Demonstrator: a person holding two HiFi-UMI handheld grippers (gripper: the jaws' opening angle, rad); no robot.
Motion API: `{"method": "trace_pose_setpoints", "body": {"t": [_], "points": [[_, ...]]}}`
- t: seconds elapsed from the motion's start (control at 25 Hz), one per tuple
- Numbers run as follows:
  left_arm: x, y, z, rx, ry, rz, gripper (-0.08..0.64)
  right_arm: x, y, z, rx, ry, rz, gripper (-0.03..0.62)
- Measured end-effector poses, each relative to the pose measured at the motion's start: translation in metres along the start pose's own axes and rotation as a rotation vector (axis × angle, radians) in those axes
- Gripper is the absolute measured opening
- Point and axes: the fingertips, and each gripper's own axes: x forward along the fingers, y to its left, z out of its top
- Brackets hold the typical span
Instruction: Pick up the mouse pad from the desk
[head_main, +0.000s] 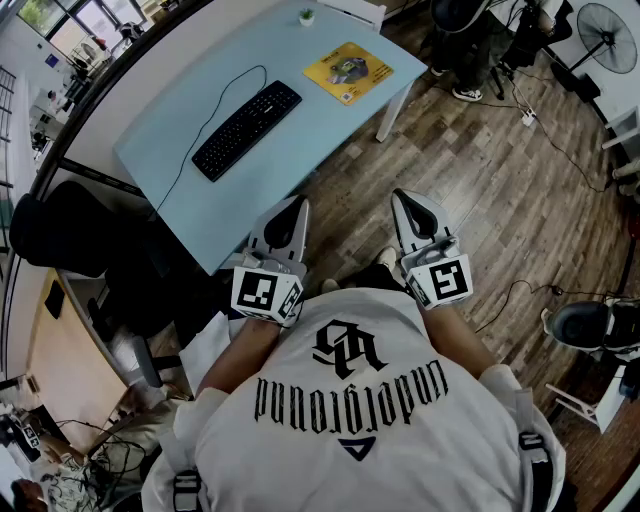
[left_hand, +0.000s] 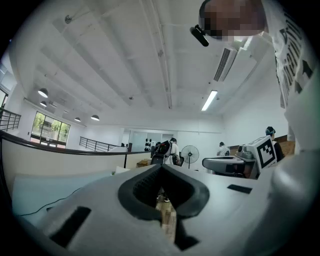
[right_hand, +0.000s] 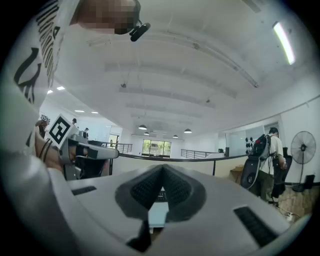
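Well beyond the tips of the left gripper (head_main: 299, 205) and the right gripper (head_main: 399, 196), a yellow mouse pad (head_main: 349, 71) lies flat on the pale blue counter (head_main: 300, 160). A black keyboard (head_main: 247, 129) sits nearer the left fingers. Both grippers are held level, short of the counter. Each has its fingers pressed together at the tips, holding and touching nothing.

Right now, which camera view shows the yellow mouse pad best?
The head view: the whole mouse pad lies flat near the far right corner of the desk, with nothing covering it. The left gripper view and the right gripper view look out level and show nothing of the pad.
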Motion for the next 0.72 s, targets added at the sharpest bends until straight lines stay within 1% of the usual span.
{"method": "trace_pose_setpoints", "body": {"t": [0.28, 0.56, 0.64, 0.72], "points": [[-0.001, 0.007, 0.001, -0.001, 0.003, 0.013, 0.008, 0.003, 0.005, 0.000, 0.005, -0.004, 0.023, 0.003], [0.007, 0.008, 0.004, 0.009, -0.002, 0.024, 0.008, 0.002, -0.005, -0.002, 0.001, -0.003, 0.024, 0.003], [0.011, 0.008, 0.005, 0.014, -0.002, 0.025, 0.008, 0.003, -0.007, -0.003, 0.003, -0.004, 0.037, 0.003], [0.016, 0.006, 0.004, 0.018, 0.000, 0.023, 0.008, 0.005, -0.008, -0.006, 0.011, -0.007, 0.066, 0.005]]}}
